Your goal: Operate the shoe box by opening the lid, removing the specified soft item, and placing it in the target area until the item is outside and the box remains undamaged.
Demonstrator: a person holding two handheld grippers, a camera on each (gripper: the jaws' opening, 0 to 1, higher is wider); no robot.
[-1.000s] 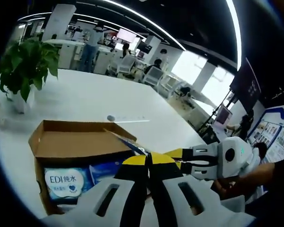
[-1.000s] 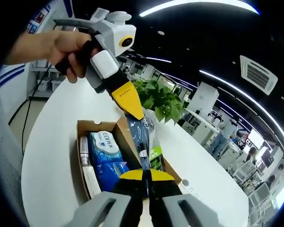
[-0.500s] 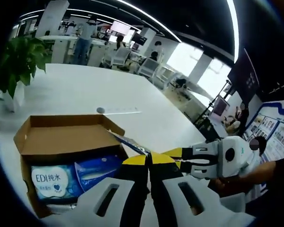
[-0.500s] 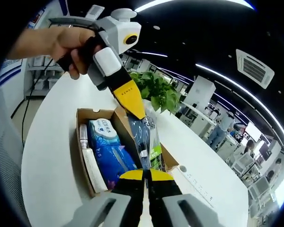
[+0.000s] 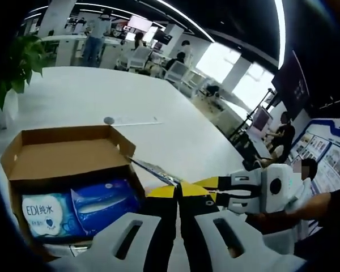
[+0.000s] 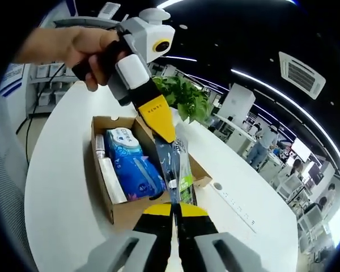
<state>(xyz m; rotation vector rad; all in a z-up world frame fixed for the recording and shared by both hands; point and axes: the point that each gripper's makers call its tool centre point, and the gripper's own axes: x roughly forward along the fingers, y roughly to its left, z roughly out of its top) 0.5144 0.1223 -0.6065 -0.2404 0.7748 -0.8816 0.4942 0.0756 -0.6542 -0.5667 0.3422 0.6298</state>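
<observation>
A flat blue plastic packet (image 6: 177,167) with a green label hangs stretched between both grippers, above the right side of the open cardboard shoe box (image 6: 120,211). My right gripper (image 6: 173,208) is shut on its near end. My left gripper (image 6: 165,135), held by a hand, is shut on its far end. In the left gripper view the packet (image 5: 153,169) shows edge-on as a thin dark strip running into my shut left gripper (image 5: 178,190). The right gripper (image 5: 203,190) meets it from the right. The box (image 5: 62,154) lies lower left with its lid open.
Inside the box lie a white-and-blue wipes pack (image 5: 42,207) and a blue soft pack (image 5: 102,197); the same packs (image 6: 133,164) appear in the right gripper view. A potted plant (image 6: 184,96) stands behind the box. A white pen-like stick (image 5: 130,120) lies on the white table (image 5: 175,130).
Both grippers have carried the packet a little up and away from the box's middle toward its side. The box now sits lower and further left in the left gripper view.
</observation>
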